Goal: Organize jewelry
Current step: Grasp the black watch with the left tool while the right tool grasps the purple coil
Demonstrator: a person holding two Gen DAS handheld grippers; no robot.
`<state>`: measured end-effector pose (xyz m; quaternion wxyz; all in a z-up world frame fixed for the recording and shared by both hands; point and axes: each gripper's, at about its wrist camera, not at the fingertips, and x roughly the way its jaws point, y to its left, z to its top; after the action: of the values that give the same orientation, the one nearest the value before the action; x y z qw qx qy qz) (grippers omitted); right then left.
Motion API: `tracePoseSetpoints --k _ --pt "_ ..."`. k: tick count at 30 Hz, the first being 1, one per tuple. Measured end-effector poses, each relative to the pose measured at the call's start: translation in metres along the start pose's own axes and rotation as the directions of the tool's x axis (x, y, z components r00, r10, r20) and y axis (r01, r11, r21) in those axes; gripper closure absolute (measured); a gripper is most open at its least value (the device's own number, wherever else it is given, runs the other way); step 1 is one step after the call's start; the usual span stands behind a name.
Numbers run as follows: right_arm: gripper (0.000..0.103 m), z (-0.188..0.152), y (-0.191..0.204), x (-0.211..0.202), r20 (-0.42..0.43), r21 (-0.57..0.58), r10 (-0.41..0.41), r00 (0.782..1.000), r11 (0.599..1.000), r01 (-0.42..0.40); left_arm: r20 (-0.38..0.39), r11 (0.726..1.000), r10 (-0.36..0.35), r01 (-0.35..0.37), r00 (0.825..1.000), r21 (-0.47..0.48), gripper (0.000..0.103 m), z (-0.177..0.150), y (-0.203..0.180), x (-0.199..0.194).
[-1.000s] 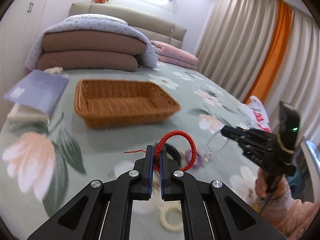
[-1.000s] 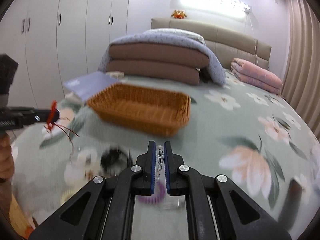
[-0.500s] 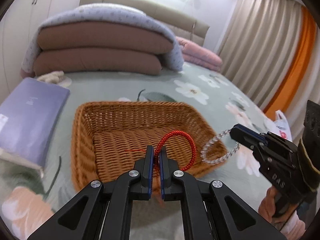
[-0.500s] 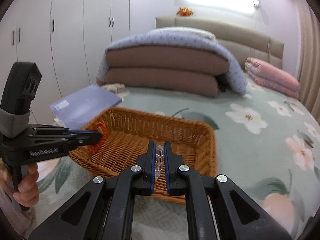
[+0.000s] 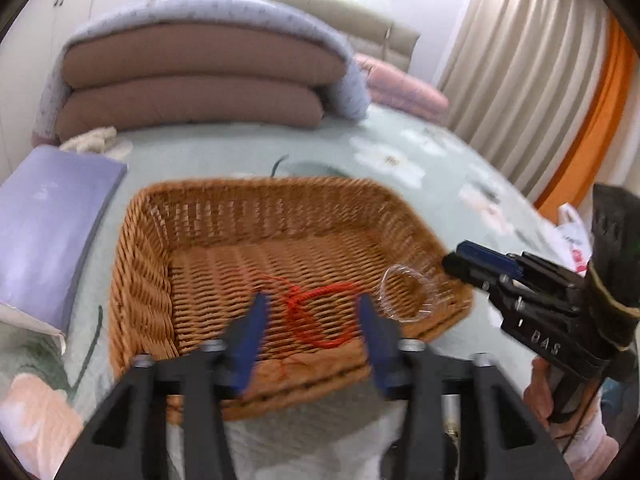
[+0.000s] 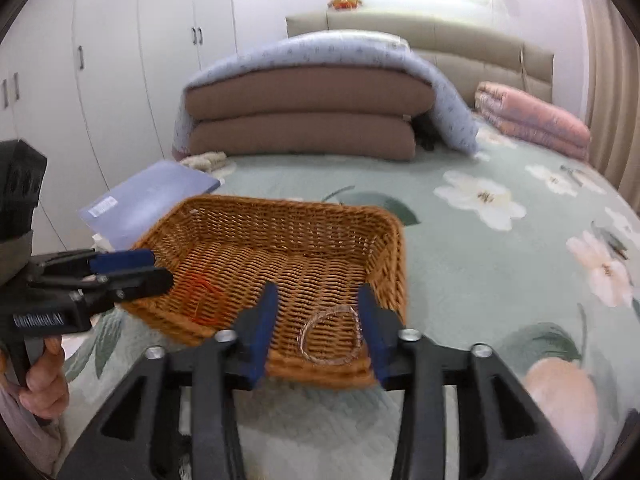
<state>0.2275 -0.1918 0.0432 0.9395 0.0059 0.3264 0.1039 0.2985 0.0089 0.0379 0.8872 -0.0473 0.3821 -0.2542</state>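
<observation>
A brown wicker basket [image 5: 140, 280] sits on the flowered bedspread; it also shows in the right wrist view [image 6: 394, 240]. A red cord bracelet [image 5: 320, 312] lies on the basket floor, seen faintly in the right wrist view [image 6: 204, 300]. A clear bead bracelet [image 5: 406, 292] lies in the basket's near right corner [image 6: 332, 336]. My left gripper [image 5: 312, 320] is open and empty above the red bracelet. My right gripper [image 6: 316, 316] is open and empty above the bead bracelet; it also shows in the left wrist view [image 5: 472, 264].
A lilac book [image 5: 44, 216] lies left of the basket. Folded brown and blue quilts [image 5: 200, 72] are stacked at the headboard, with a pink quilt [image 5: 404, 88] to the right. Curtains [image 5: 520, 80] hang on the right, wardrobes [image 6: 100, 60] on the left.
Both grippers opened over the basket. The red cord bracelet and the clear bead bracelet dropped from the fingers onto the basket floor.
</observation>
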Motion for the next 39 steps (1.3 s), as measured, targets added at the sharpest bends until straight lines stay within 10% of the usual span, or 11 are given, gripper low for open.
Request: tracePoseSetpoints --k 17,29,39 --pt "0.058 -0.099 -0.001 -0.091 -0.018 0.027 0.024 1.000 0.999 -0.023 0.154 0.990 -0.085 0.101 0.984 -0.099 0.046 -0.103 -0.033 -0.118" --pt "0.058 -0.130 -0.004 -0.055 -0.117 0.109 0.007 0.993 0.994 0.006 0.062 0.954 -0.023 0.040 0.998 -0.298 0.046 -0.125 -0.031 -0.073" --pt "0.059 -0.141 0.002 -0.037 -0.189 0.080 -0.010 0.982 0.996 0.026 -0.036 0.975 -0.012 0.003 0.999 -0.223 0.046 -0.137 -0.051 -0.023"
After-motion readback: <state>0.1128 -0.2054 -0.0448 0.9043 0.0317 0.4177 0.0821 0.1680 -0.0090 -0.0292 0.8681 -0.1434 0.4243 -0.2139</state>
